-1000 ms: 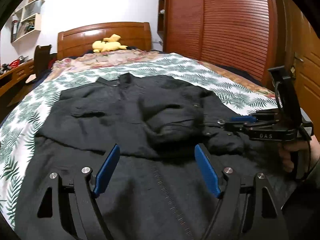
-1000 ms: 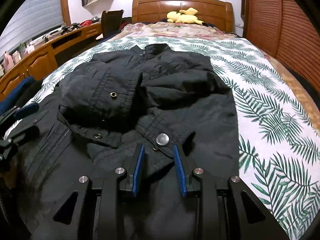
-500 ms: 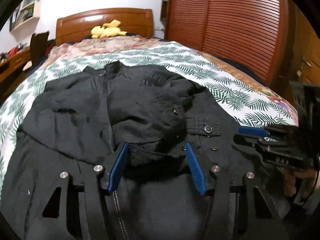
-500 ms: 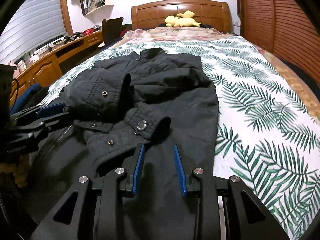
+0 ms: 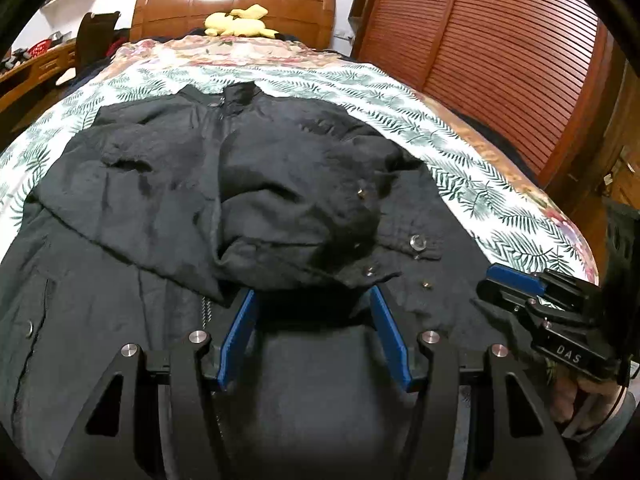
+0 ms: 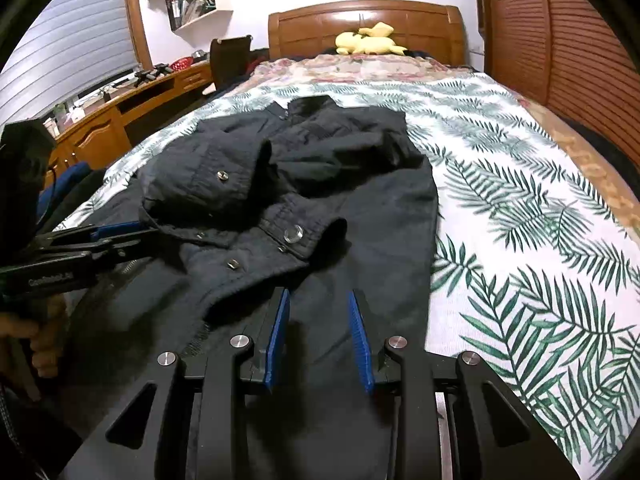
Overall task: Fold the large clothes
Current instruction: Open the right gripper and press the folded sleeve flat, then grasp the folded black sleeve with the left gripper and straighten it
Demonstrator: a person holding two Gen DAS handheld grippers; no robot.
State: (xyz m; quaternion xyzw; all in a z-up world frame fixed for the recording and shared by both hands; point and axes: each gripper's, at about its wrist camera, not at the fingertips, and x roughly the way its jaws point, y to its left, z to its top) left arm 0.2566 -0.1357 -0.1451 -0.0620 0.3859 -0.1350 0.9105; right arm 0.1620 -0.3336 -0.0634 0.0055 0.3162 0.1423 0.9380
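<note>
Now mid-fold: jacket point(image 5: 248, 208) on bed point(image 6: 520, 184), sleeves crossed. Left gripper point(image 5: 314, 300) half-open, right gripper point(image 6: 318, 304) narrowly open, both empty. Next, probably: gripping hem at near edge.

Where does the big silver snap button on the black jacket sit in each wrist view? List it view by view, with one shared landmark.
Left wrist: silver snap button right of centre, on the jacket cuff flap.
Right wrist: same button left of centre, on the folded cuff.
Shared landmark: yellow plush toy at the headboard.
</note>
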